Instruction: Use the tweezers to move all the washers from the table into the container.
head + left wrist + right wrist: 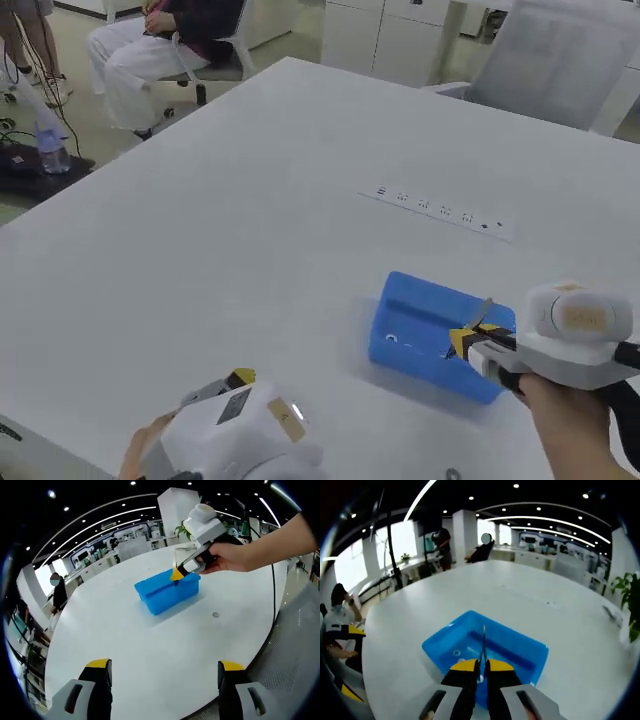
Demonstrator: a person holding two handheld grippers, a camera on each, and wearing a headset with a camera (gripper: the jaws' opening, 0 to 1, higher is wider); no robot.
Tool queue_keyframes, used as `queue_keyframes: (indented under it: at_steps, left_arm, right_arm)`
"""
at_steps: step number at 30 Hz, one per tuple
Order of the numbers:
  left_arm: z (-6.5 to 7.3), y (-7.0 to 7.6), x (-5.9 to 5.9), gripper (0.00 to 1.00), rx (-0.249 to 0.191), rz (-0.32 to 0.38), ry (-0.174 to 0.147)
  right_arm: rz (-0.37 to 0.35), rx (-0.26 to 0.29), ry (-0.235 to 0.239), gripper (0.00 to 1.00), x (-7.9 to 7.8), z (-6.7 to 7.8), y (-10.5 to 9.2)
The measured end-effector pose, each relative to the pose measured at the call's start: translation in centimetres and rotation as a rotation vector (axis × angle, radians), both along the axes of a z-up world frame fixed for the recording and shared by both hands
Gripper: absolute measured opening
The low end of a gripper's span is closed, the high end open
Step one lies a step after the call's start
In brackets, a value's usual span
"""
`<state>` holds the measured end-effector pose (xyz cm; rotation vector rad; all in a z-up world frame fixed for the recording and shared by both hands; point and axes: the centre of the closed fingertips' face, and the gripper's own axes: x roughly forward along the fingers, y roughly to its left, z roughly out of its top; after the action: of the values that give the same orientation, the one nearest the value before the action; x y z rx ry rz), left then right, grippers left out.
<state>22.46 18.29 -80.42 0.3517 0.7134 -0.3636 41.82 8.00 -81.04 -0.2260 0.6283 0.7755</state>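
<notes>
One washer (215, 614) lies on the bare tabletop (125, 645), near the blue container (160, 597) but apart from it. I see it clearest from the left claw (165, 665), whose jaws stand wide apart and hold nothing. My right claw (481, 666) is clenched on the tweezers (483, 640), their tips over the container. The right gripper view looks inside, where another washer (456, 653) rests on the bottom. I cannot tell whether the tips hold anything.
</notes>
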Motion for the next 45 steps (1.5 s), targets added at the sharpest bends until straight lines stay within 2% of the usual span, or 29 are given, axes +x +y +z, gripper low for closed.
queue_keyframes:
  at_steps: [8,16,20,24,28,32,36,38,40,45]
  left_arm:
    - [0.0,-0.1,0.0,0.89,-0.003,-0.005,0.0]
    - [0.0,-0.1,0.0,0.89,-0.004,-0.002,0.0]
    - [0.1,-0.2,0.0,0.89,-0.01,-0.007,-0.002]
    - [0.2,-0.3,0.0,0.9,-0.017,-0.01,-0.008]
    - [0.2,-0.4,0.0,0.91,-0.017,-0.015,-0.009]
    - [0.3,-0.7,-0.1,0.91,-0.013,-0.03,-0.013]
    - [0.3,-0.8,-0.1,0.91,-0.008,-0.04,-0.018]
    - [0.3,-0.8,-0.1,0.91,-0.005,-0.041,-0.017]
    - [0.4,-0.8,-0.1,0.91,-0.006,-0.042,-0.021]
    - [0.4,-0.8,-0.1,0.91,-0.007,-0.043,-0.024]
  right_arm:
    - [0.004,-0.014,0.007,0.03,-0.1,-0.9,-0.4]
    - [0.004,-0.011,-0.003,0.03,-0.3,-0.7,-0.4]
    - [-0.002,0.001,0.012,0.04,-0.2,-0.6,-0.6]
    - [-0.011,0.015,-0.007,0.04,-0.1,0.3,-0.8]
    - [-0.013,0.034,-0.044,0.04,-0.1,2.0,-0.9]
    - [-0.022,0.07,-0.074,0.04,-0.8,4.0,-1.2]
    - [-0.034,0.11,-0.088,0.04,-2.3,5.6,-1.7]
    - [-0.033,0.12,-0.092,0.04,-3.0,6.0,-2.0]
    - [-0.027,0.115,-0.099,0.04,-3.4,5.6,-2.2]
    - [-0.031,0.13,-0.09,0.04,-4.9,5.8,-2.9]
